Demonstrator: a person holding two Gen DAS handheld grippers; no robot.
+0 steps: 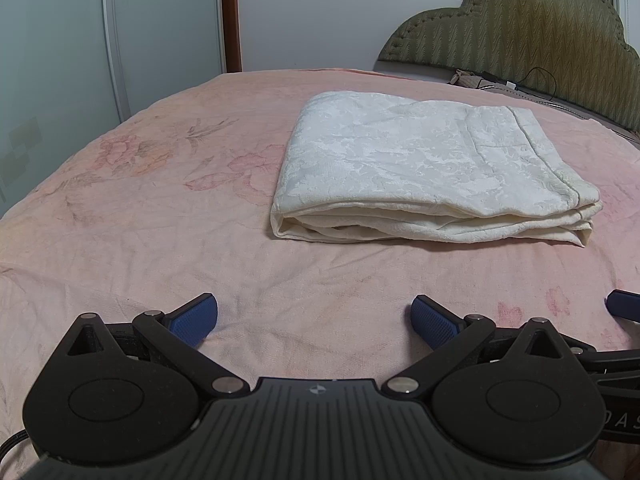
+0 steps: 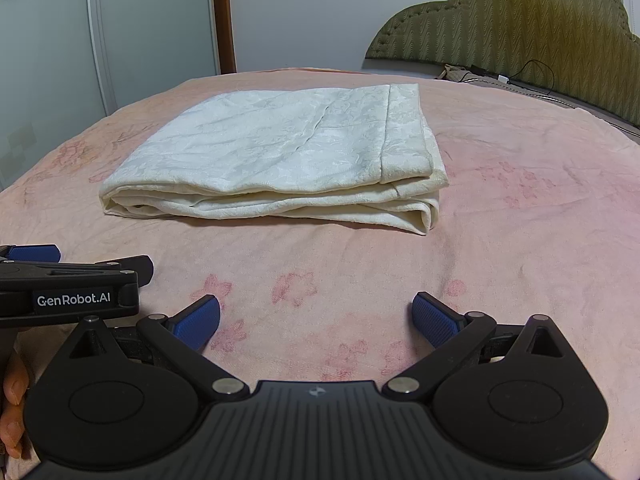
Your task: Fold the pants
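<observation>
The cream-white pants (image 1: pixel 424 168) lie folded in a thick rectangular stack on the pink bed; they also show in the right wrist view (image 2: pixel 280 156). My left gripper (image 1: pixel 314 318) is open and empty, low over the sheet, well short of the stack's near edge. My right gripper (image 2: pixel 316 318) is open and empty, also short of the stack. The left gripper's side shows at the left of the right wrist view (image 2: pixel 76 280). A blue tip of the right gripper shows at the right edge of the left wrist view (image 1: pixel 624 304).
The pink floral bedspread (image 1: pixel 160 220) covers the bed. An olive padded headboard (image 1: pixel 520 36) stands at the back right, with a black cable (image 1: pixel 540 80) by it. A white wardrobe (image 1: pixel 100 32) and brown door frame (image 1: pixel 232 16) stand behind.
</observation>
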